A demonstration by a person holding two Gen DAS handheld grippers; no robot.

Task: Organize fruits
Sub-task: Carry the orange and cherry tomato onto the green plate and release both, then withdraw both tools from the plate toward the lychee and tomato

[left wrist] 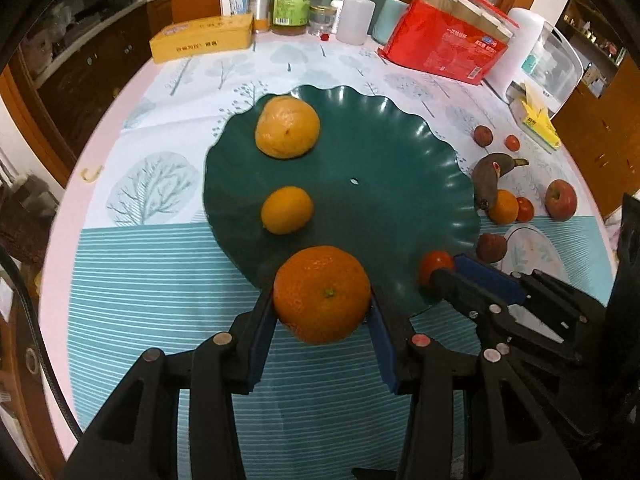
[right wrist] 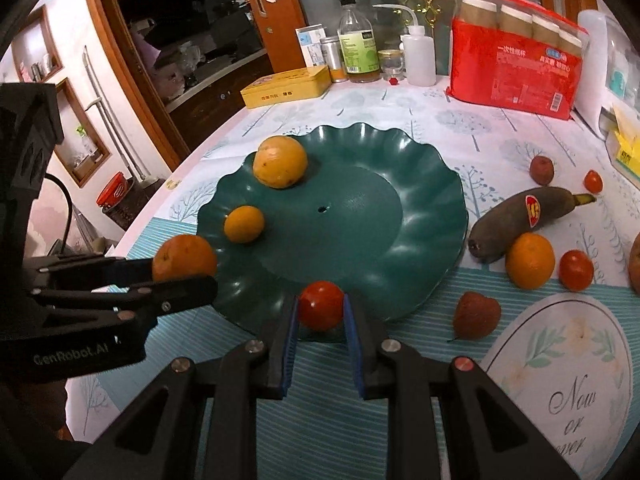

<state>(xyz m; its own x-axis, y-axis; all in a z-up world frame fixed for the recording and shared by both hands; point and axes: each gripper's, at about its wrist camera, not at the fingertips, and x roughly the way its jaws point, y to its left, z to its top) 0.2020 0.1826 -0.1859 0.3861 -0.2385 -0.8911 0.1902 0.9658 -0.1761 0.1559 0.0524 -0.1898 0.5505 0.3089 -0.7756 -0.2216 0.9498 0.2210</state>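
My left tongs (left wrist: 322,308) are clamped on a big orange (left wrist: 322,294) held at the green plate's (left wrist: 400,152) near-left rim. To their right, my right tongs (right wrist: 321,312) pinch a small tomato (right wrist: 321,305) at the near rim. For both, the plate lies straight ahead.

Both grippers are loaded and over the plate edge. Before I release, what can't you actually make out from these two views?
- Underside of the orange in the left gripper: the fruit itself hides whether it touches the green plate.
- Tomato in the right gripper: its base is hidden by its own bulk.
- Fruit at the right edge, right wrist view: cut off by the frame.
- Bottle label text: too small to read.
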